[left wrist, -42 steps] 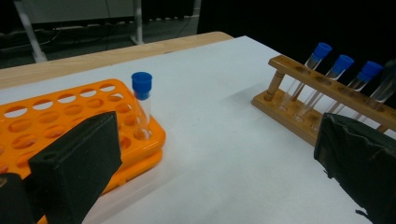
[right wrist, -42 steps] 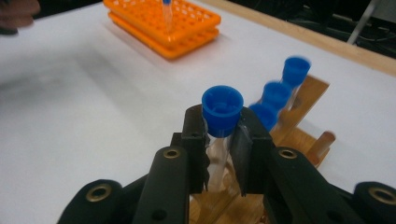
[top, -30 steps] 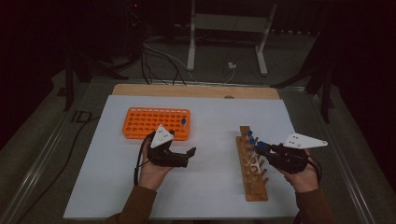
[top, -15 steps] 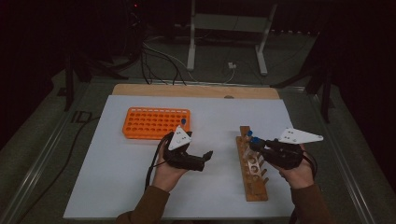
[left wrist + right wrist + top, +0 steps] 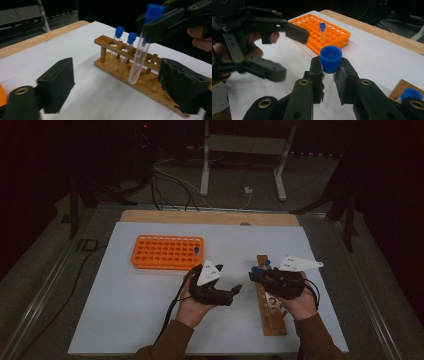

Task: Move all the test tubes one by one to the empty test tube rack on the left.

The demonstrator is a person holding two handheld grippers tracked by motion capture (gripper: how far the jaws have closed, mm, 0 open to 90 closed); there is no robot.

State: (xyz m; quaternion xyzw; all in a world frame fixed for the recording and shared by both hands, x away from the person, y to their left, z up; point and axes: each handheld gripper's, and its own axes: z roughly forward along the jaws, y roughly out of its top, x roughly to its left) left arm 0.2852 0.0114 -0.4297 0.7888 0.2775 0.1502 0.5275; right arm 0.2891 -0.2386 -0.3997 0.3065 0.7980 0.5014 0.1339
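Right gripper [image 5: 329,80] pinches a clear test tube [image 5: 327,88] just below its blue cap [image 5: 331,59], its two black jaws pressed against the glass on either side. Seen from the left gripper view, the tube [image 5: 138,60] hangs upright above the wooden rack [image 5: 140,82], its rounded bottom near the rack's lower board, beside two more blue-capped tubes [image 5: 120,48] standing in the rack's far holes. Left gripper [image 5: 235,292], held in the person's left hand [image 5: 192,305], has its jaws spread wide and empty, pointed toward the tube. From the high view, both grippers meet over the white table [image 5: 125,315], the rack [image 5: 272,307] lying under the right hand. An orange rack [image 5: 160,252] sits well apart to the left, holding one blue-capped tube [image 5: 196,251] near its right end.
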